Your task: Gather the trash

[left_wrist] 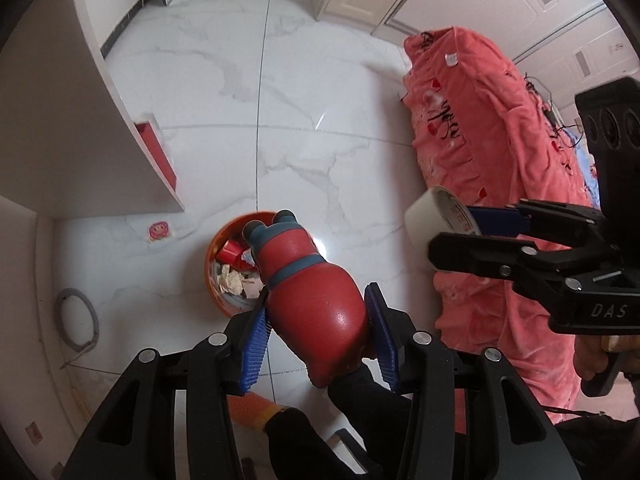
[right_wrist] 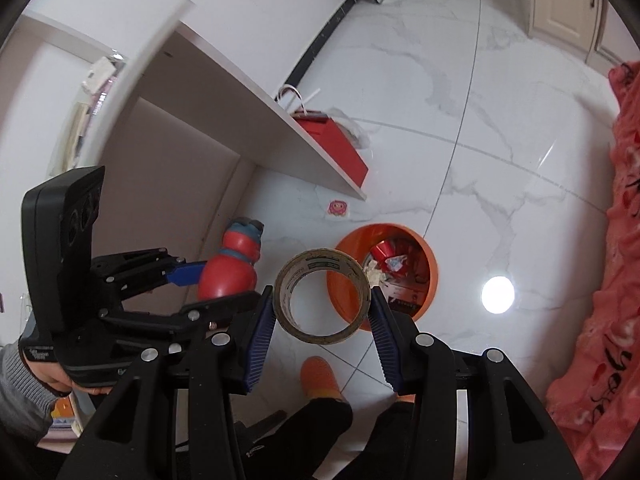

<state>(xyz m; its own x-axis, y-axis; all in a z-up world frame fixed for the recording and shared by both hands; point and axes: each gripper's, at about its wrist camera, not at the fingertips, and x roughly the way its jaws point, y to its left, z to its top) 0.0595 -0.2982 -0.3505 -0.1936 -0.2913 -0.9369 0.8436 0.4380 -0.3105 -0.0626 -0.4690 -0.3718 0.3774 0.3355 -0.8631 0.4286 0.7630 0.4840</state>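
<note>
My left gripper (left_wrist: 318,320) is shut on a red and blue toy figure (left_wrist: 308,288), held in the air above and just right of an orange trash bin (left_wrist: 212,258) that holds paper and red scraps. My right gripper (right_wrist: 322,306) is shut on a roll of tape (right_wrist: 322,296), held above the floor just left of the same bin (right_wrist: 430,264). In the left wrist view the right gripper (left_wrist: 460,232) with the tape roll (left_wrist: 434,216) is at the right. In the right wrist view the left gripper (right_wrist: 192,276) with the toy (right_wrist: 234,264) is at the left.
A white desk panel (left_wrist: 100,128) stands at the left, with a red paper bag (right_wrist: 336,148) beside it. A pink sticker (right_wrist: 338,208) lies on the marble floor. A bed with a pink cover (left_wrist: 500,184) is at the right. My orange slipper (right_wrist: 320,376) is below the grippers.
</note>
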